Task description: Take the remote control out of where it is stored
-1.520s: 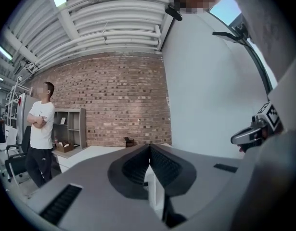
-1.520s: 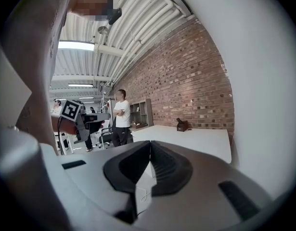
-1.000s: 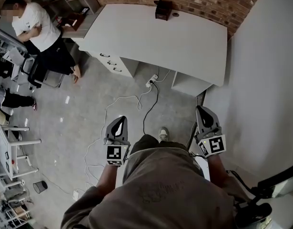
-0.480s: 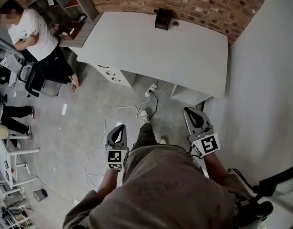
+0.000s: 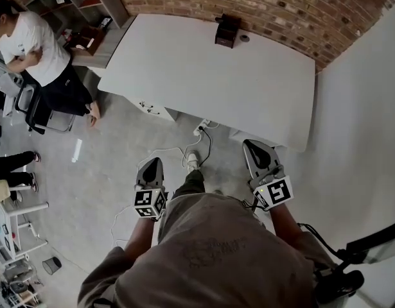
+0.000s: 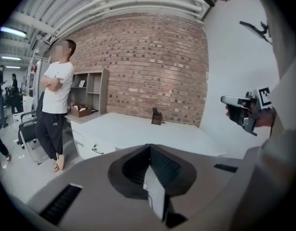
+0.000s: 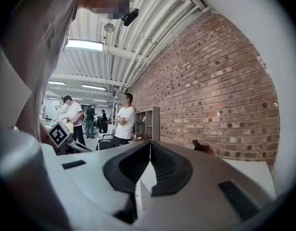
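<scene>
**Both grippers closed and empty, well short of the desk**

Remote control: can't pick it out in any view. The only small item of note is a dark box (image 5: 227, 29) standing upright at the far edge of the white desk (image 5: 203, 76), against the brick wall (image 5: 280, 8). Its contents are too small to tell. A small round disc (image 5: 244, 38) lies just beside it on the desktop. The rest of the desktop is plain white.

Left gripper (image 5: 153, 163): jaws pressed together with nothing between them, confirmed in its own view (image 6: 148, 147). It is held low at the person's left hip, over the floor, pointing at the desk and well apart from the box.

Right gripper (image 5: 252, 145): jaws also clenched tip to tip, nothing held (image 7: 148, 143). It is held at the right hip, near the desk's near edge, also well apart from the box.

Surroundings:
- A drawer unit (image 5: 152, 107) sits under the desk's left side.
- A power strip (image 5: 201, 129) lies on the grey floor (image 5: 107, 165) by the desk, with cables (image 5: 165, 151) trailing toward the person's shoe (image 5: 193, 161).
- A bystander in a white shirt (image 5: 35, 38) stands left of the desk with arms folded, next to an open shelf unit (image 5: 75, 2).
</scene>
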`<move>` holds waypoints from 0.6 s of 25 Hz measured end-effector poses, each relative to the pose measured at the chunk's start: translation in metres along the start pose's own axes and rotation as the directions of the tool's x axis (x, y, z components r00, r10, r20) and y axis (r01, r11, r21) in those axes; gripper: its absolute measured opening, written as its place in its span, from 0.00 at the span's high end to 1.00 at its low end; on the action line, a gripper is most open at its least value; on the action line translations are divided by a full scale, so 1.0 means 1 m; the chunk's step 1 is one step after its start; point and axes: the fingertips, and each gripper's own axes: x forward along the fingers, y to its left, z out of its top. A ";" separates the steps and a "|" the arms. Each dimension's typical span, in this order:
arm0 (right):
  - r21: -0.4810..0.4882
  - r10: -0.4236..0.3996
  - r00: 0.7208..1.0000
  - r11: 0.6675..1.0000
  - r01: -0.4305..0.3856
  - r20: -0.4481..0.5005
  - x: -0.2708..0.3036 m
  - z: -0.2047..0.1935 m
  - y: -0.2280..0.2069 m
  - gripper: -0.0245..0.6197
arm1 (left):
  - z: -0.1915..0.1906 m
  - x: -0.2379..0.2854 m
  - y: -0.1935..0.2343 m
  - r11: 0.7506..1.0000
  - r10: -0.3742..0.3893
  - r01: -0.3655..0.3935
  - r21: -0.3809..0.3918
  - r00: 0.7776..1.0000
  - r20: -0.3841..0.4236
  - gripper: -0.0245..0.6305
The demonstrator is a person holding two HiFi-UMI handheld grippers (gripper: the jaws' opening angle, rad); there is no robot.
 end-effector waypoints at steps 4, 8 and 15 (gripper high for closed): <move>0.003 0.001 1.000 1.000 -0.001 -0.017 0.020 0.001 -0.014 0.94 | 0.022 0.029 0.020 0.998 0.033 -0.031 -0.060 0.999 0.030 0.95; 0.009 -0.014 0.999 1.000 0.014 -0.045 0.038 -0.003 -0.024 0.94 | 0.037 0.050 0.028 1.000 -0.001 0.001 -0.016 1.000 0.006 0.95; 0.012 -0.043 0.997 0.999 0.044 -0.063 0.079 -0.006 -0.035 0.94 | 0.071 0.095 0.047 0.997 -0.061 0.060 0.040 0.998 0.021 0.95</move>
